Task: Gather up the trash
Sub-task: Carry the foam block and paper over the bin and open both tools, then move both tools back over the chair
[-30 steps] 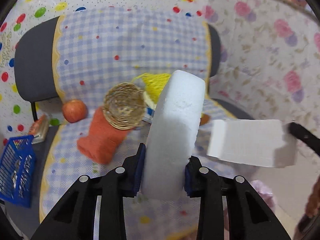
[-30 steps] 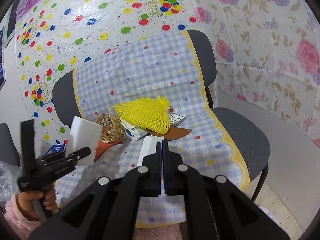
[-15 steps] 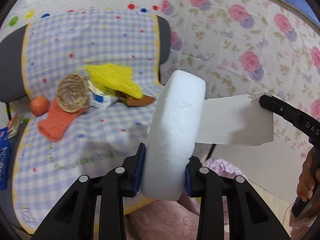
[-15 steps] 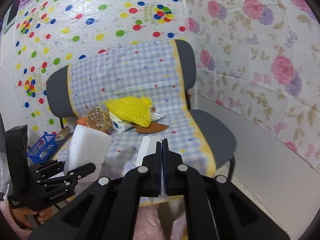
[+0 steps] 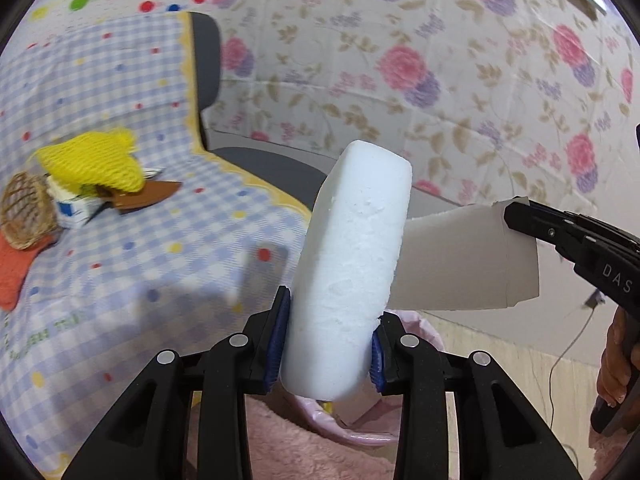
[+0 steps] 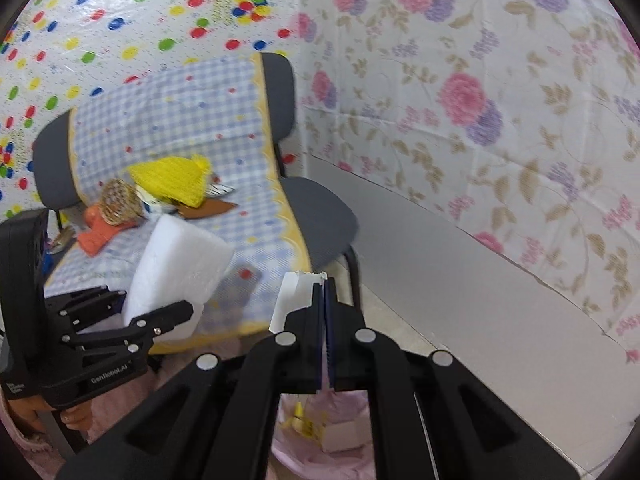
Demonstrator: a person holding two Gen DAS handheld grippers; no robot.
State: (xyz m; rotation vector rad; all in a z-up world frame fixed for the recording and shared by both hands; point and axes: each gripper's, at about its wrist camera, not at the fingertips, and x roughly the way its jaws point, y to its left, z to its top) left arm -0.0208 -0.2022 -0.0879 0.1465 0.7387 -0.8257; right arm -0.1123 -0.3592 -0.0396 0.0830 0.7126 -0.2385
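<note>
My left gripper (image 5: 326,344) is shut on a thick white foam block (image 5: 356,264), held upright off the chair's front right corner; the block also shows in the right wrist view (image 6: 176,268). My right gripper (image 6: 323,300) is shut on a thin white foam sheet (image 6: 294,296), which also shows in the left wrist view (image 5: 460,260). Both sit above a pink trash bag (image 6: 344,436) that holds yellow and white scraps; its rim shows under the left gripper (image 5: 352,428).
A chair with a checkered cover (image 5: 140,260) carries a yellow net (image 5: 96,164), a wicker ball (image 5: 24,216), an orange cloth (image 5: 12,272), a small carton (image 5: 72,208) and a brown piece (image 5: 148,196). A floral wall (image 6: 500,120) stands to the right.
Both grippers have swung right, away from the chair seat, with the foam pieces still held. The pink bag has come into view below them.
</note>
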